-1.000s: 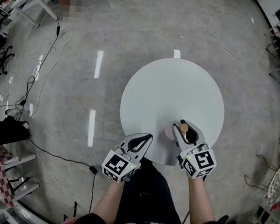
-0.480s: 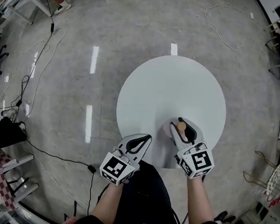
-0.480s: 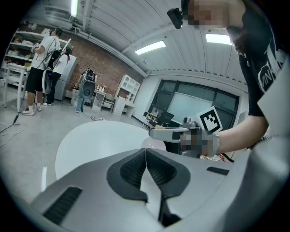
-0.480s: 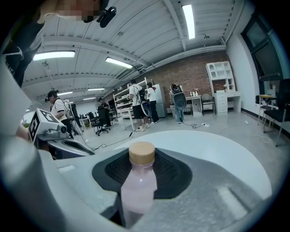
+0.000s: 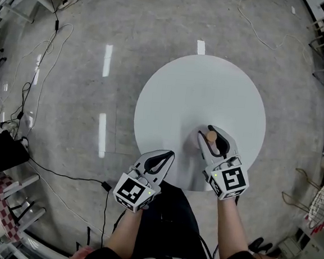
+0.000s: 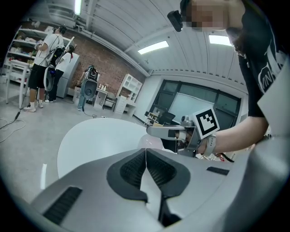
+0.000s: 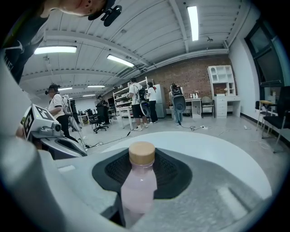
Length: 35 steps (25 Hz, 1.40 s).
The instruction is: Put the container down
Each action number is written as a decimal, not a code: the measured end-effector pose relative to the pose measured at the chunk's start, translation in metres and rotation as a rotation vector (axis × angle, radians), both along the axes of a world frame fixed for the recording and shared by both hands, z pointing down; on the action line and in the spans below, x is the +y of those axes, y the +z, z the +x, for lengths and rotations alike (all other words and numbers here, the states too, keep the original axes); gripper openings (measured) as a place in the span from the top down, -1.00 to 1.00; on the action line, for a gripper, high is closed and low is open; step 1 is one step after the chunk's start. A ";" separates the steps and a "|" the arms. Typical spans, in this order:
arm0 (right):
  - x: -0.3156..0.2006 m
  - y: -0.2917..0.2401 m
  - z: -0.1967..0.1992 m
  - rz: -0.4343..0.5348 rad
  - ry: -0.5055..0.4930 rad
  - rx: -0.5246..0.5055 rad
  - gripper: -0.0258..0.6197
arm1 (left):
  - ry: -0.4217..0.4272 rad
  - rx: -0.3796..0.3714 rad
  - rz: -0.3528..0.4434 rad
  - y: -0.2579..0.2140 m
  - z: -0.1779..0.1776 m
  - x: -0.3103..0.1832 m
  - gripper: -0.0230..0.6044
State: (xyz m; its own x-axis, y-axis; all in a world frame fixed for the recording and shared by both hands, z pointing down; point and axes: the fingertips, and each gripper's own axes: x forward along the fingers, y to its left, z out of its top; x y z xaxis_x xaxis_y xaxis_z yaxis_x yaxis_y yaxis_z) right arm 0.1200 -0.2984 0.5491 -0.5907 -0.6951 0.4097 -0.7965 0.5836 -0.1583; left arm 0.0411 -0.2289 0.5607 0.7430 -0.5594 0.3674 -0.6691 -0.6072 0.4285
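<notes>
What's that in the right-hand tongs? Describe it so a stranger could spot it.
Find the round white table; at its near edge the right tongs grip a small bottle. It is pale pink with a tan cap; the left tongs beside it are shut and empty.

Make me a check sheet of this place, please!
surface: round white table, bare apart from the bottle.
job's things: pink bottle with tan cap, upright; whether it touches the table, cannot tell.
clutter: nothing seen.
claws: left claw shut, empty, at the table's near edge; right claw shut on the bottle.
cables: several cables loose on the grey floor.
surroundings: people, shelves, brick wall.
</notes>
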 end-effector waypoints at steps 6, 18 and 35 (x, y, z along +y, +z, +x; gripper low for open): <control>-0.002 0.004 -0.002 0.025 -0.017 0.043 0.51 | 0.006 0.009 -0.011 0.004 0.001 0.001 0.88; -0.002 0.006 -0.006 0.056 -0.033 0.062 0.51 | -0.005 0.031 -0.013 0.006 -0.002 -0.001 0.88; 0.001 0.005 -0.007 0.071 -0.028 0.069 0.51 | -0.018 0.049 -0.029 0.013 -0.005 0.001 0.88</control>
